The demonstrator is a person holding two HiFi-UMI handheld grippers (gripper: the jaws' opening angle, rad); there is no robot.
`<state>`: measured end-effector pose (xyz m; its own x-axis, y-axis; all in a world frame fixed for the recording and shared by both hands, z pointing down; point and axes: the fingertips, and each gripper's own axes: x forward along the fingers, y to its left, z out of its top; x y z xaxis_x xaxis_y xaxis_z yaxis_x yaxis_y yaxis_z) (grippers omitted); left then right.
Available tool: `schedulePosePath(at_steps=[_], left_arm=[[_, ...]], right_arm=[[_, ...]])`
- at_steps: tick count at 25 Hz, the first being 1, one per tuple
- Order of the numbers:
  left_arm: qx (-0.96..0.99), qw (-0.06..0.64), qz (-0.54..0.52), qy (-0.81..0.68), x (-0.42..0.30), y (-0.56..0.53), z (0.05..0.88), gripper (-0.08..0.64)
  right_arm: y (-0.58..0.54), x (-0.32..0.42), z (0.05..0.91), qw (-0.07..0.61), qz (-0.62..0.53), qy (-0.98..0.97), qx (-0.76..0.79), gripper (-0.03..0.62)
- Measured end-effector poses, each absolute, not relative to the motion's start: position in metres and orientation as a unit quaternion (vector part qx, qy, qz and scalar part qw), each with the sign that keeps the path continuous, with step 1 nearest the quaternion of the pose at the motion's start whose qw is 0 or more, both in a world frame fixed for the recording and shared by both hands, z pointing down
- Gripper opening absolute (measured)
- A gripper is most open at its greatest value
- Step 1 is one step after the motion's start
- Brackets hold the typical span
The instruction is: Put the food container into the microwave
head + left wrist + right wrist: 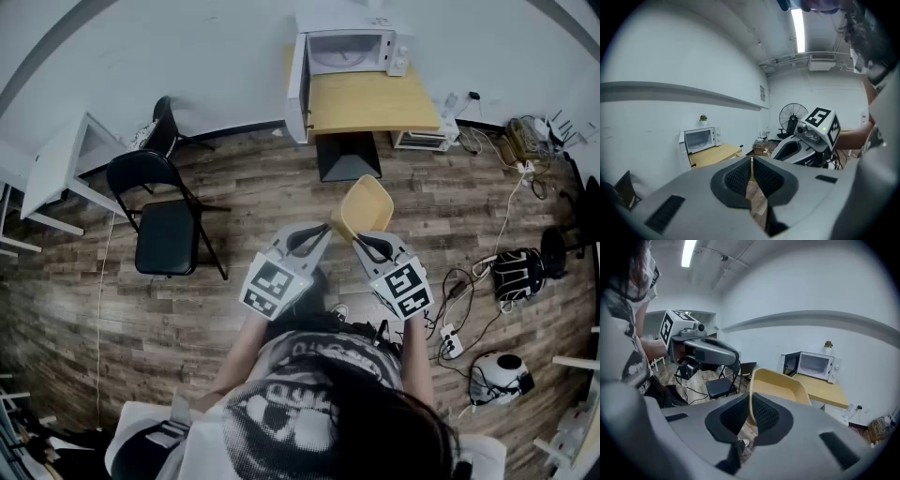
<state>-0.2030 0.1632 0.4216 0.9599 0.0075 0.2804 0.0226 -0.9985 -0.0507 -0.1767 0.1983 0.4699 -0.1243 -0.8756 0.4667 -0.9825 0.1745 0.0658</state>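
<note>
A yellow food container (366,206) hangs in the air over the wood floor, carried between both grippers. My left gripper (324,231) is shut on its left rim, which shows as a thin yellow edge (751,165) between the pads. My right gripper (751,414) is shut on the near rim, and the container (780,386) tilts away from it. The white microwave (349,51) stands on a wooden table (373,103) against the far wall. Its door (298,82) is swung open to the left.
A black folding chair (165,227) stands to the left, and a white table (62,169) beyond it. Cables and a power strip (450,339) lie on the floor at the right. A standing fan (791,115) is by the far wall.
</note>
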Motion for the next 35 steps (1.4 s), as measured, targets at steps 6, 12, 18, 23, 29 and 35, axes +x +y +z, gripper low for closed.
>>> schedulePosePath(at_steps=[6,12,18,23,29,35], left_arm=[[-0.989,0.026,-0.142,-0.012,-0.198,0.168,0.423,0.012],[-0.989,0.024,-0.145,-0.016,-0.187,0.165,0.427,0.012],[-0.989,0.022,-0.147,-0.024,-0.171,0.157,0.429,0.012],[-0.988,0.022,-0.151,-0.033,-0.151,0.136,0.431,0.012],[-0.986,0.024,-0.155,-0.048,-0.117,0.098,0.428,0.012],[-0.985,0.025,-0.155,-0.065,-0.088,0.060,0.417,0.012]], right_arm=[[0.200,-0.170,0.473,0.208,0.130,-0.735,0.632,0.025],[0.199,-0.157,0.476,0.204,0.132,-0.728,0.641,0.025],[0.190,-0.143,0.483,0.204,0.141,-0.725,0.643,0.025],[0.169,-0.126,0.487,0.205,0.147,-0.721,0.646,0.025],[0.137,-0.093,0.487,0.202,0.160,-0.708,0.658,0.026],[0.097,-0.068,0.480,0.196,0.170,-0.700,0.665,0.026]])
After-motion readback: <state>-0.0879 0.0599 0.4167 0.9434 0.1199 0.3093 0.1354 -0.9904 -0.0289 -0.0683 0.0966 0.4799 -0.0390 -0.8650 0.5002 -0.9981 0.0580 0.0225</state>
